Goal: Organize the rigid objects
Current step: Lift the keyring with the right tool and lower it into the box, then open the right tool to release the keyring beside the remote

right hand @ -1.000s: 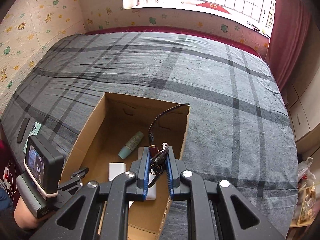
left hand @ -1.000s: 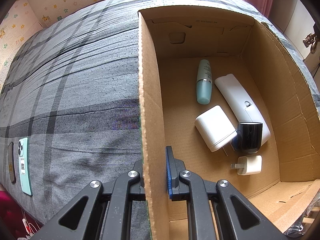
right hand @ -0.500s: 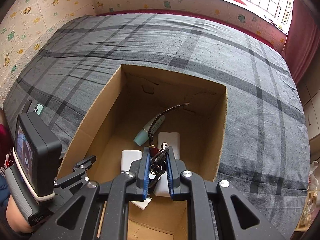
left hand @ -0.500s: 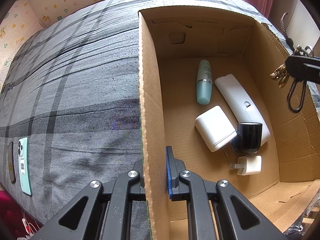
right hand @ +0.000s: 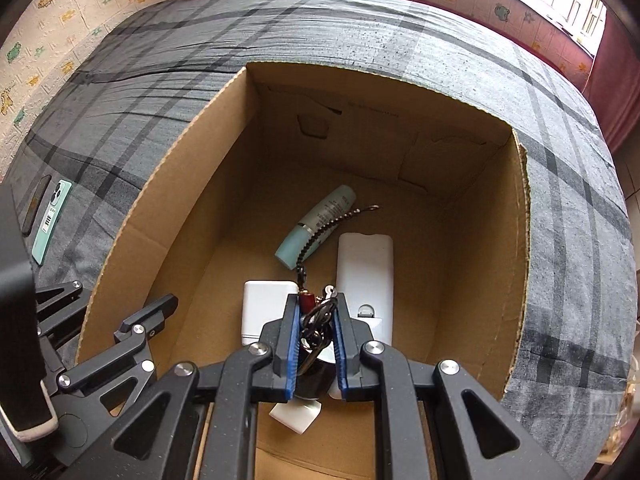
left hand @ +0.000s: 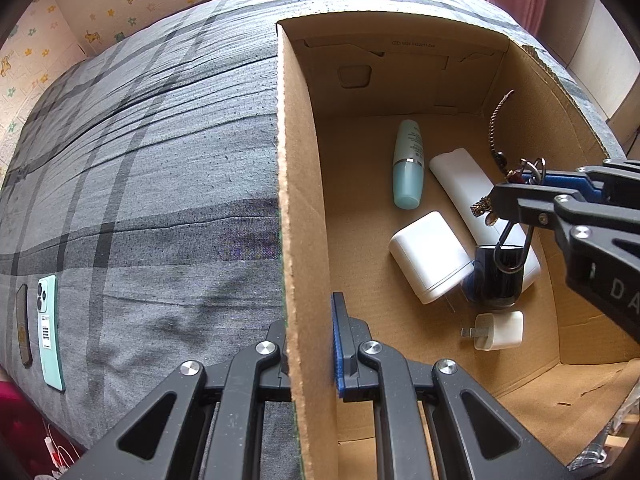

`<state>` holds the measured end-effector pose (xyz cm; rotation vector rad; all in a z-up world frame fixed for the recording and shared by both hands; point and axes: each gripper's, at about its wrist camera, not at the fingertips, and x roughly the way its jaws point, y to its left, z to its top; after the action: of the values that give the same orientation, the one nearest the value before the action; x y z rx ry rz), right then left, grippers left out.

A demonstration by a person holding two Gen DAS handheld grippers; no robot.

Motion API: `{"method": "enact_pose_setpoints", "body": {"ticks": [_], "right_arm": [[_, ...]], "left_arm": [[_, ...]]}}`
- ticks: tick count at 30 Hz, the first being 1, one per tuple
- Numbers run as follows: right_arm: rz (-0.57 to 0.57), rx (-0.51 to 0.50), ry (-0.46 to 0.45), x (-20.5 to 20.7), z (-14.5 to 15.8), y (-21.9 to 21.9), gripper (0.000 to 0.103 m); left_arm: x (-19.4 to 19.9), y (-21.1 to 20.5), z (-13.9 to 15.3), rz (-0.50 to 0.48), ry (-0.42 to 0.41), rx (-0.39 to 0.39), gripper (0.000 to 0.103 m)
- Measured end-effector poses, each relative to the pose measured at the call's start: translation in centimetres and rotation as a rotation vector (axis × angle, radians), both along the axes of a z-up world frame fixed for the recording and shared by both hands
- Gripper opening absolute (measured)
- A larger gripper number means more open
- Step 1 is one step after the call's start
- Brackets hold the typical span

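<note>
From the left wrist, the left gripper (left hand: 310,344) is clamped on the near side wall of the cardboard box (left hand: 304,208), one finger outside and one inside. The box sits on a grey checked bedcover (left hand: 140,160). On the box floor lie a pale blue bottle (left hand: 408,164), a long white remote (left hand: 460,180), a large white charger (left hand: 428,256), a black cylinder (left hand: 498,276) and a small white plug (left hand: 498,330). The right gripper (left hand: 516,192) reaches in from the right, above the remote, pinched on a bunch of keys (left hand: 528,170) with a beaded cord rising from it. A green phone (left hand: 50,330) lies on the cover far left. From the right wrist, the right gripper (right hand: 316,328) is closed on the keys (right hand: 318,316) inside the box (right hand: 168,208), over the black cylinder, the cord trailing across the bottle (right hand: 316,224); the remote (right hand: 364,276) lies just right, the charger (right hand: 266,304) left
</note>
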<state>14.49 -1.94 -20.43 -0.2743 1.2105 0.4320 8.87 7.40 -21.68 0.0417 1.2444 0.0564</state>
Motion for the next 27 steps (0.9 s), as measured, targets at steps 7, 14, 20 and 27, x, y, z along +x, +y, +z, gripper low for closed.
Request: {"method": "enact_pose_setpoints", "body": {"ticks": [7, 14, 20, 27], "right_arm": [[-0.001, -0.017, 0.034, 0.3, -1.5, 0.4, 0.015], [-0.005, -0.018, 0.036, 0.6, -1.7, 0.4, 0.015], [-0.007, -0.008, 0.036, 0.9, -1.5, 0.3, 0.018], [-0.013, 0.001, -0.021, 0.6, 0.0, -0.2, 0.057]], "left_arm": [[0.0, 0.0, 0.1, 0.002, 0.000, -0.003, 0.012], [0.0, 0.0, 0.1, 0.000, 0.000, -0.002, 0.012], [0.0, 0.0, 0.1, -0.001, 0.000, 0.001, 0.012], [0.0, 0.0, 0.1, 0.000, 0.000, 0.004, 0.012]]}}
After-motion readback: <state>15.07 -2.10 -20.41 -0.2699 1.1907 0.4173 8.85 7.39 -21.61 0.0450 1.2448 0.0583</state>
